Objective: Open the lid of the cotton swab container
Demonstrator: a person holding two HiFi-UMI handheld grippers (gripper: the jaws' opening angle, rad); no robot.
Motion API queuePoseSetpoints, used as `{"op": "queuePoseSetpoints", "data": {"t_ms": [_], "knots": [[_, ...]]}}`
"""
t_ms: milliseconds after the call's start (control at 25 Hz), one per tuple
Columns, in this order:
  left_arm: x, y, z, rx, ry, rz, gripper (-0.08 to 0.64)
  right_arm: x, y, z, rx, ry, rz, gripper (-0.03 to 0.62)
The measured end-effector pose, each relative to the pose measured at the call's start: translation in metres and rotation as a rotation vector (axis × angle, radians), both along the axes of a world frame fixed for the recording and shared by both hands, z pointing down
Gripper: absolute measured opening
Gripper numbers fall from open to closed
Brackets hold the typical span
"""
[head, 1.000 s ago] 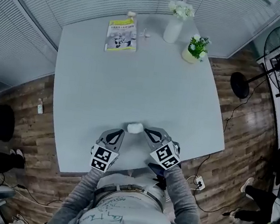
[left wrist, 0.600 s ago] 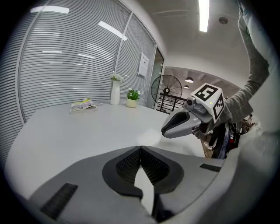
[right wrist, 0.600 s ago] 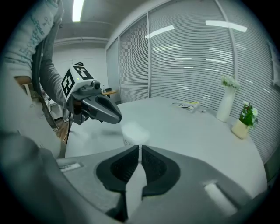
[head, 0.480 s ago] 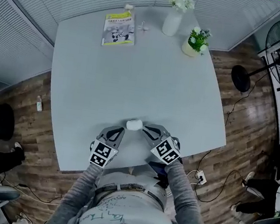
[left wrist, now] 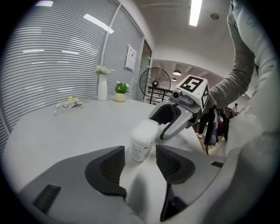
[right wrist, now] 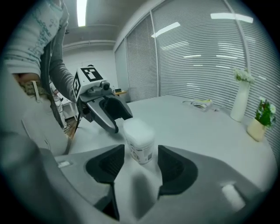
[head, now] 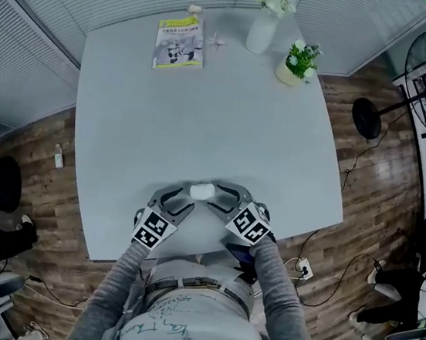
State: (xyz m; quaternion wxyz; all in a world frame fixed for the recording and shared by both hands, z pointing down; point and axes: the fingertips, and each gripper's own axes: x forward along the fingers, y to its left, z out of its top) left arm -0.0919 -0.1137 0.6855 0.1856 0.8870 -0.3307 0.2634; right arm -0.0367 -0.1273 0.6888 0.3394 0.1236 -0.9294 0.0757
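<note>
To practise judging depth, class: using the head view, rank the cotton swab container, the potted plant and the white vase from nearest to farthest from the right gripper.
1. Cotton swab container: just in front of the right gripper, at its open jaws.
2. Potted plant: far right corner.
3. White vase: far edge, left of the plant.

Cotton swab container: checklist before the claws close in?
1. Cotton swab container upright on table: ok.
2. Lid seated and closed: ok.
3. Left claw open, container centred at its gap: ok.
4. Right claw open, container centred at its gap: ok.
5. Container body held by a claw: not ok, a gap shows on each side in both gripper views.
6. Lid type, twist or flip: cannot tell.
</note>
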Motion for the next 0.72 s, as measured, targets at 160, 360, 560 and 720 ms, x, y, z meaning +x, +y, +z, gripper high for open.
{"op": "queuePoseSetpoints", "data": {"t_ms": [160,360,560,720], "knots": [[0.004,-0.001,0.010,-0.007,-0.047,0.085,0.253,-0.005,0.000,0.006,0.001,0.023,-0.067,0.239],[0.011,-0.005,0.017,0.005,-0.106,0.179,0.264,-0.009,0.003,0.015,0.021,0.079,-0.179,0.245],[0.021,-0.009,0.026,-0.022,-0.125,0.261,0.268,-0.016,-0.002,0.024,0.033,0.120,-0.255,0.253],[0.028,-0.010,0.030,-0.049,-0.117,0.292,0.268,-0.023,-0.007,0.026,0.036,0.112,-0.291,0.253]]}}
